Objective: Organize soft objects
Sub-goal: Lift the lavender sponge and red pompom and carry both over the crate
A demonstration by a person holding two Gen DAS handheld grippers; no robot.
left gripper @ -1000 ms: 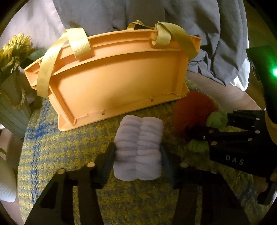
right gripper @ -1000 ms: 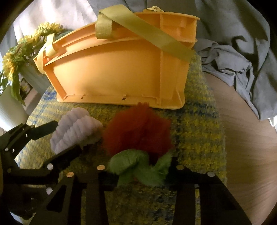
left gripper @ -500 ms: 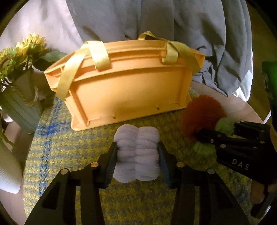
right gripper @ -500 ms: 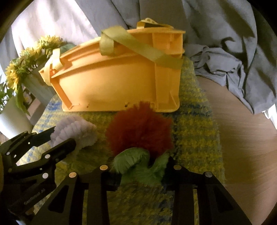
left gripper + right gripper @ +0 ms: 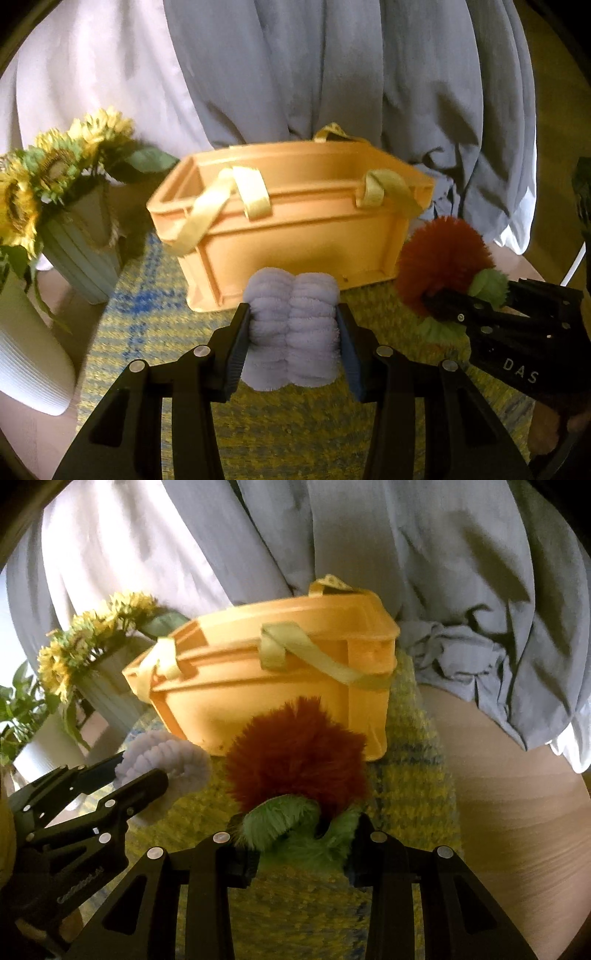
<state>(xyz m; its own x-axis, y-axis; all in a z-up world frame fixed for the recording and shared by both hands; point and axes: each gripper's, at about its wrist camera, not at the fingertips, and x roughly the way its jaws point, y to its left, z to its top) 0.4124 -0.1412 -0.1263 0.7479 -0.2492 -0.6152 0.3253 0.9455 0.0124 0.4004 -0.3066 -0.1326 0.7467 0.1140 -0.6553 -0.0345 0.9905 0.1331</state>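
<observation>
My left gripper (image 5: 293, 332) is shut on a lavender ribbed plush (image 5: 293, 325) and holds it above the yellow-blue woven mat (image 5: 147, 325). My right gripper (image 5: 301, 843) is shut on the green leaves of a red fuzzy plush flower (image 5: 295, 753), also lifted. Both plush toys hang in front of an orange plastic basket (image 5: 295, 221) with yellow strap handles, whose open top shows. In the right wrist view the basket (image 5: 266, 686) is just behind the flower, and the lavender plush (image 5: 162, 757) is at the left. The flower (image 5: 443, 258) shows right of the basket in the left wrist view.
A vase of sunflowers (image 5: 55, 192) stands left of the basket, and a white ribbed pot (image 5: 26, 354) is nearer on the left. Grey and white cloth (image 5: 332, 74) hangs behind the basket. Bare wooden tabletop (image 5: 517, 794) lies to the right of the mat.
Both grippers have risen with their plush toys off the mat. The basket now appears lower in both views and its open top has come into sight.
</observation>
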